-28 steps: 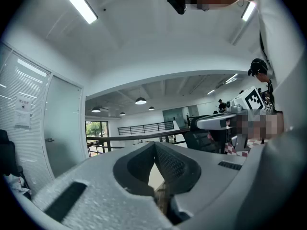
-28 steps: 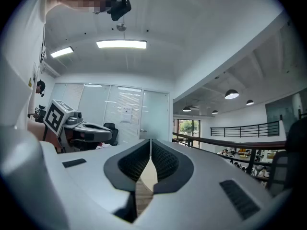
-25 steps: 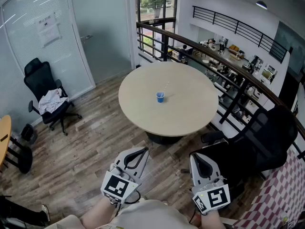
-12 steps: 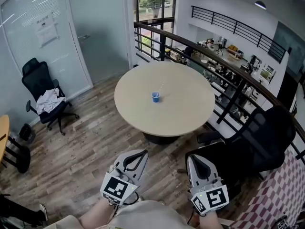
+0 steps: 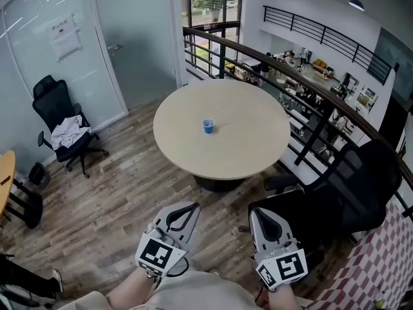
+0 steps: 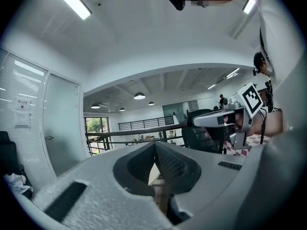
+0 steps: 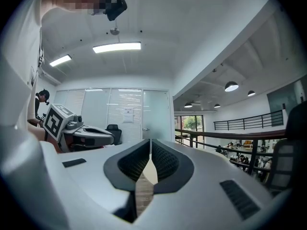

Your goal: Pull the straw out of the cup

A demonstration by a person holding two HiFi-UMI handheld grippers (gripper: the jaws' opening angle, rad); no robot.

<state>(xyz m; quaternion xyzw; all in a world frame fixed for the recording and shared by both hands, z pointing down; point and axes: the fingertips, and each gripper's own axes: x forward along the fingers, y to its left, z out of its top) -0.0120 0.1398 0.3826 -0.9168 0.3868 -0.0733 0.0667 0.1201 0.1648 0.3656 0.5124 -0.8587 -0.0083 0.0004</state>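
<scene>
1. Head view: the blue cup stands near the middle of the round table, with the thin straw in it. The left gripper and the right gripper are well apart from the table, on its near side.
2. Left gripper view: the jaws are together, with nothing between them.
3. Right gripper view: the jaws are together, also empty.

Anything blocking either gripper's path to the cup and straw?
Nothing visible. The left gripper and right gripper hang short of the round table, only floor between. The blue cup with its straw stands alone mid-table; the black chair sits off to the right.
</scene>
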